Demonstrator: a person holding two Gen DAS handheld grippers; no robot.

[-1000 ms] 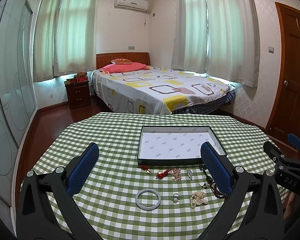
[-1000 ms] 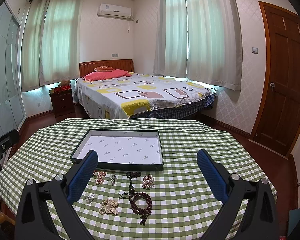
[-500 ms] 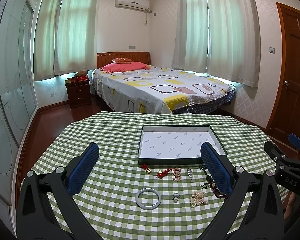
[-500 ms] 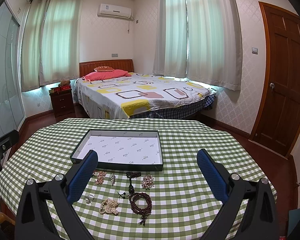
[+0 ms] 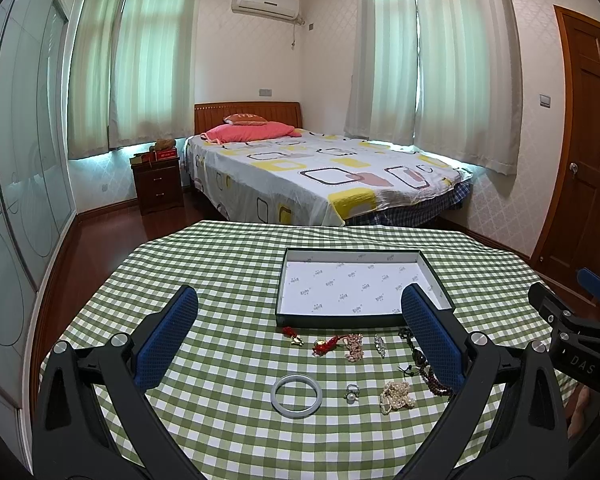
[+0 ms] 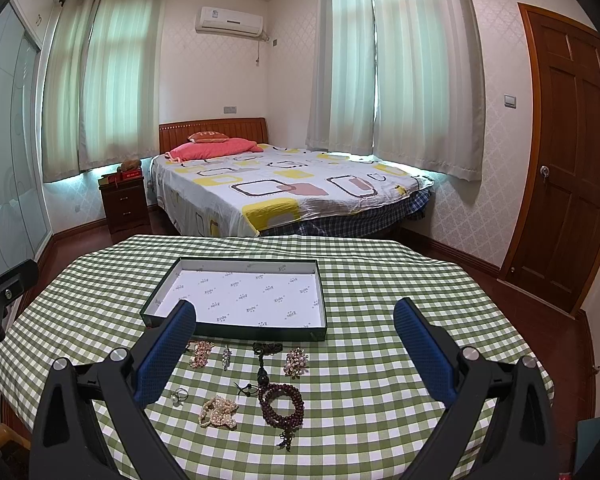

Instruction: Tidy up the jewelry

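Observation:
A dark shallow box (image 5: 360, 286) with a white lining lies open on the green checked table (image 5: 220, 280); it also shows in the right wrist view (image 6: 240, 300). In front of it lie a pale jade bangle (image 5: 296, 395), a ring (image 5: 351, 393), a pearl bracelet (image 5: 395, 397), a red charm (image 5: 325, 345) and a dark red bead bracelet (image 6: 282, 404) with a black cord (image 6: 262, 360). A brooch (image 6: 296, 362) lies by the box. My left gripper (image 5: 300, 336) is open and empty above the jewelry. My right gripper (image 6: 296, 348) is open and empty too.
A bed (image 5: 320, 172) stands behind the table, a nightstand (image 5: 158, 184) at its left. A wooden door (image 6: 568, 160) is at the right. The right gripper's body (image 5: 572, 340) shows at the right edge of the left wrist view.
Both grippers stay nearly still; the left wrist view has shifted very slightly. Nothing on the table has moved.

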